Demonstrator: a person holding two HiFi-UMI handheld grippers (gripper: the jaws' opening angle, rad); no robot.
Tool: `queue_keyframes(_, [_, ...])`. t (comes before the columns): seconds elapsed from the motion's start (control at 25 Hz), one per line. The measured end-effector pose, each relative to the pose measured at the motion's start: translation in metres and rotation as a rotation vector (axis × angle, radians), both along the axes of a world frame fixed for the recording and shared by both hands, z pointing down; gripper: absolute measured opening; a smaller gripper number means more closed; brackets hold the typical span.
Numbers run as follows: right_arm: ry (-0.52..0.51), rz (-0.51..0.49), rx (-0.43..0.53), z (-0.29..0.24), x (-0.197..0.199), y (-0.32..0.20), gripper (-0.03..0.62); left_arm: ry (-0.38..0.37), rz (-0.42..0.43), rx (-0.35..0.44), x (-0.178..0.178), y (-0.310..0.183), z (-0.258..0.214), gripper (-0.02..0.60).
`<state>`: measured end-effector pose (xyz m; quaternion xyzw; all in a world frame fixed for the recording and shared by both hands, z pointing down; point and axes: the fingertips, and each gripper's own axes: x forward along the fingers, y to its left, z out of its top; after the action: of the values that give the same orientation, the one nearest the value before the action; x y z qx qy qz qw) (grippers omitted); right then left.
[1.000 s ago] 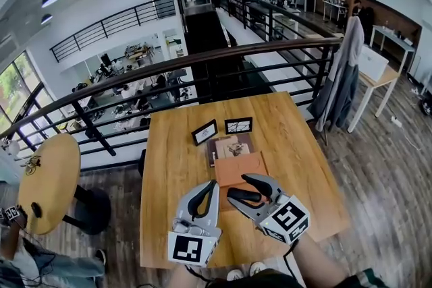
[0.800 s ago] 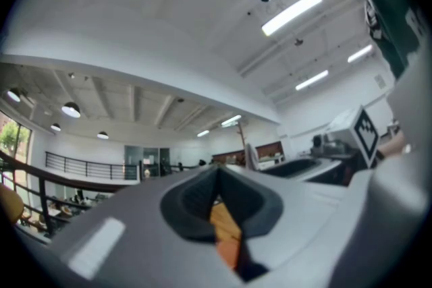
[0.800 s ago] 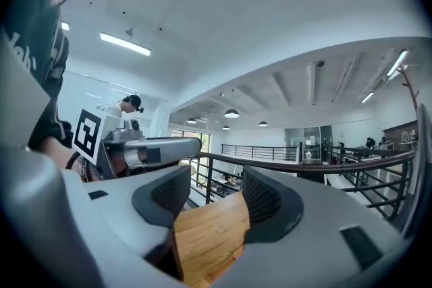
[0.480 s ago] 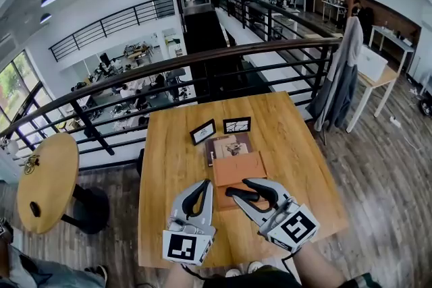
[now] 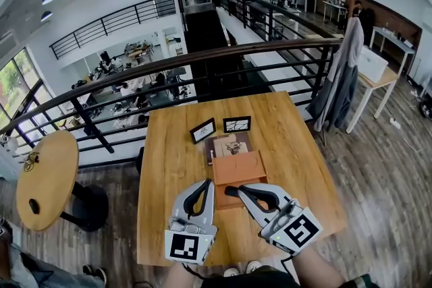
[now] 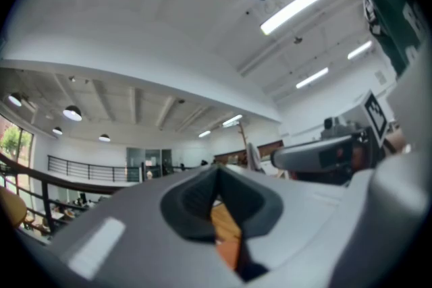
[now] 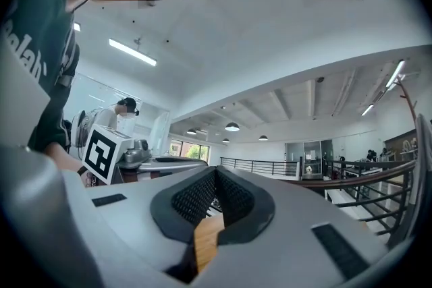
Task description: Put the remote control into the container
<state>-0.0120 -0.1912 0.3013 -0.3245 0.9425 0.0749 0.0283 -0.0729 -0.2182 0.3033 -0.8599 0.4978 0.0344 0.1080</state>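
1. We see the left gripper [image 5: 208, 183] low over the near part of the wooden table [image 5: 169, 165]. Its jaws are pressed together with nothing between them.
2. The right gripper [image 5: 230, 191] sits just beside it. Its jaws have just been closing and now meet tip to tip, pinching nothing.
3. The container [image 5: 212, 148] lies open at mid-table beyond both grippers. A flat brown lid [image 5: 237, 168] lies against its near side, close to the right gripper's tips.
4. Something pale lies inside the container, but it is too small for us to tell whether it is the remote control.
5. Two small picture frames [image 5: 204, 131] stand just beyond the container.
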Motion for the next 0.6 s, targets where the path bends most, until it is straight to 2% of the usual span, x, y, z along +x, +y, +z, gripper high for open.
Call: queue_keyframes(0.6, [0.013,0.023,0.034,-0.004,0.001,0.011,0.015,0.004,0.007,0.021,0.005,0.012,-0.006,0.001])
